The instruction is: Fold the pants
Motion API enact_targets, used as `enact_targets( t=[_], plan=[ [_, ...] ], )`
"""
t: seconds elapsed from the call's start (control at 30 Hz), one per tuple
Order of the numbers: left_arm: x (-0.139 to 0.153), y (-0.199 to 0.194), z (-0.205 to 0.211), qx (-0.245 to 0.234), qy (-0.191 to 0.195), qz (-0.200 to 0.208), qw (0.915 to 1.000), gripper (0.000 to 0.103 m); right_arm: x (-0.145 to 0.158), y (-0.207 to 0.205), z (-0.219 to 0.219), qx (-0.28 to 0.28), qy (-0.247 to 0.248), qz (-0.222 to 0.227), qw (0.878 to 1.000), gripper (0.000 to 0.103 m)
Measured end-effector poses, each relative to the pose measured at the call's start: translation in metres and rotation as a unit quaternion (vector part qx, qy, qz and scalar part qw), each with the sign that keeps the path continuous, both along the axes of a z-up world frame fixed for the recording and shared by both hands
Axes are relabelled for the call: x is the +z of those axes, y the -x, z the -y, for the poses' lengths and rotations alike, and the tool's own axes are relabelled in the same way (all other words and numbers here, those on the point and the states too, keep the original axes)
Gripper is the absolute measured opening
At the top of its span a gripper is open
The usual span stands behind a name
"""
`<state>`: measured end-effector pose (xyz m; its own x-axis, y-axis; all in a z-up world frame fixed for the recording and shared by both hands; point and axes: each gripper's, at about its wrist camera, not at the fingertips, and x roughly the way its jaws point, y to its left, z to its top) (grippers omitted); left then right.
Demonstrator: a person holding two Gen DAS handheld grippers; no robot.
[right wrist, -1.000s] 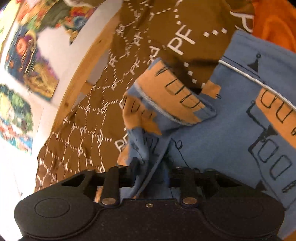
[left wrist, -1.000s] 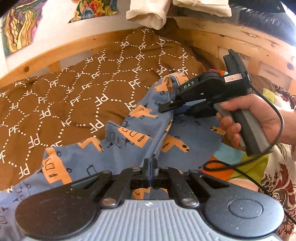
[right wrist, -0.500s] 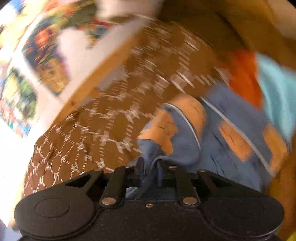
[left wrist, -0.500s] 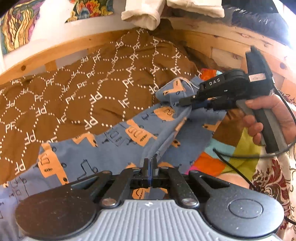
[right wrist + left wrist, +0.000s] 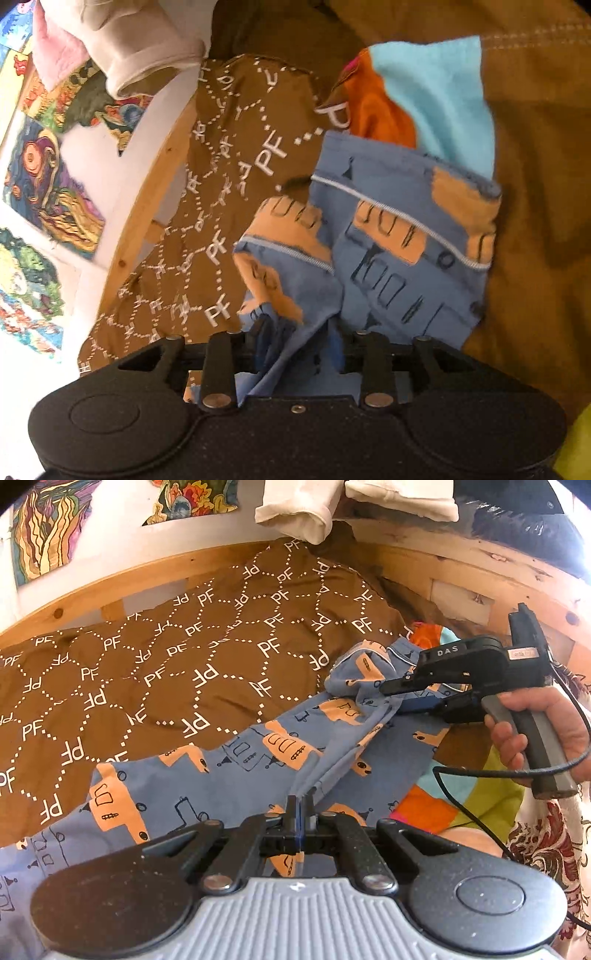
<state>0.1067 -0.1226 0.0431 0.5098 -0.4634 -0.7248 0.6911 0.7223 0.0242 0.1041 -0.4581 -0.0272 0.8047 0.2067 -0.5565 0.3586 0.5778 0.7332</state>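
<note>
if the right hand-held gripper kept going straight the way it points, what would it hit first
Probably the bunched blue pants right ahead; cloth already lies between the opening jaws of the right hand-held gripper. Beyond that, the brown PF blanket; depth is unclear.

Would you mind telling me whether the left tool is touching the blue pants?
Touching: the left wrist view shows the left tool shut on a pinched ridge of the pants.

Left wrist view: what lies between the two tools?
Only the blue pants, in the left wrist view: a taut ridge runs from the shut left tool to the opening right tool, fabric between its jaws.
</note>
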Motion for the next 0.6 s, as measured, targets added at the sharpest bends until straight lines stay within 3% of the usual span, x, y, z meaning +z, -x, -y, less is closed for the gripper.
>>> enact_targets(
  t=[0.13,0.23,0.33,0.4,0.5,0.6],
  plan=[
    [0.002,0.002,0.0,0.004,-0.001,0.004,1.0,0.0,0.0,-0.008,0.001,-0.018,0.002,-0.009,1.0,0.033],
    [0.002,0.002,0.0,0.005,-0.001,0.006,1.0,0.0,0.003,-0.011,-0.001,-0.014,0.025,-0.009,1.0,0.007],
    [0.002,0.002,0.0,0.006,0.005,0.002,1.0,0.0,0.013,-0.007,-0.001,-0.016,0.057,0.013,0.998,0.003],
    [0.002,0.002,0.001,-0.002,0.013,-0.004,0.9999,0.0,0.033,-0.001,-0.005,-0.011,0.104,0.048,0.993,0.003],
    [-0.003,0.005,0.008,-0.024,0.011,-0.013,0.9996,0.0,0.063,0.014,-0.019,0.02,0.224,0.079,0.971,0.003],
    [-0.017,0.006,0.015,-0.06,-0.001,-0.042,0.9973,0.0,0.063,0.033,-0.027,0.043,0.285,0.048,0.956,0.003]
  ],
)
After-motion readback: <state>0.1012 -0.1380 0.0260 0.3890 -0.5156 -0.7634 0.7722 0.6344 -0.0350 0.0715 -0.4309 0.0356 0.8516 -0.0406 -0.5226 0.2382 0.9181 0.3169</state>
